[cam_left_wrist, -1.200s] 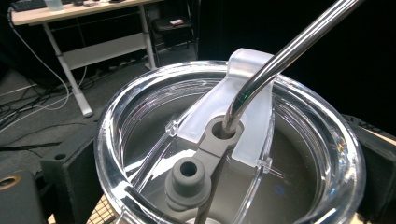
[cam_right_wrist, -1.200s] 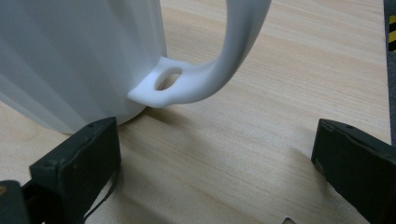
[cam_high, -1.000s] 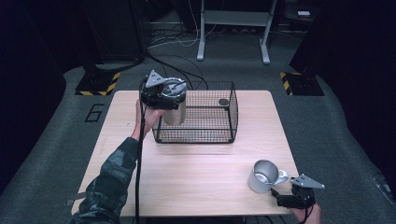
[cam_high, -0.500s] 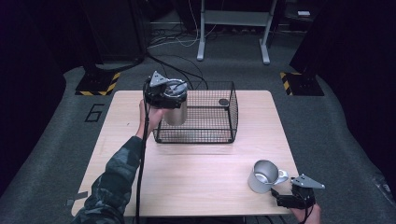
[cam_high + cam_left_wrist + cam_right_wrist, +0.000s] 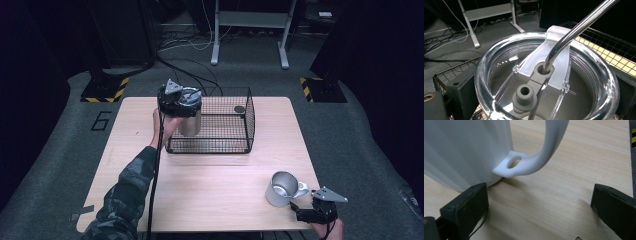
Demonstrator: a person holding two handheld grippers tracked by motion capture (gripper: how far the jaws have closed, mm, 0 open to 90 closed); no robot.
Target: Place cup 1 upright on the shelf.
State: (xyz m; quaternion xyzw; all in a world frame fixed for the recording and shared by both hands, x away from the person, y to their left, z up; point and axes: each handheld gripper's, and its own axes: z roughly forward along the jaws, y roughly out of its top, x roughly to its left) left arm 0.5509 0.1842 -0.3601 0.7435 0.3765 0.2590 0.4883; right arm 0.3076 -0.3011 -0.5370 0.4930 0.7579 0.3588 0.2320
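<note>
A steel tumbler (image 5: 190, 121) with a clear lid (image 5: 499, 62) and a metal straw (image 5: 574, 27) is held at the left end of a black wire basket (image 5: 235, 142). My left gripper (image 5: 178, 101) is shut on it just under the lid, a black finger (image 5: 461, 87) pressing each side. I cannot tell whether the tumbler touches the basket floor. A white mug (image 5: 281, 189) stands at the table's front right. My right gripper (image 5: 300, 211) lies low beside it, open, with the mug handle (image 5: 536, 162) just ahead of the wide-apart jaws.
A small dark round object (image 5: 239, 109) lies in the basket's far right corner. The wooden table (image 5: 210, 190) stretches between basket and mug. Desk legs and cables stand on the grey floor beyond the table.
My left gripper has carried the tumbler slightly to the right, over the basket's left end. The right gripper and the mug have not moved.
</note>
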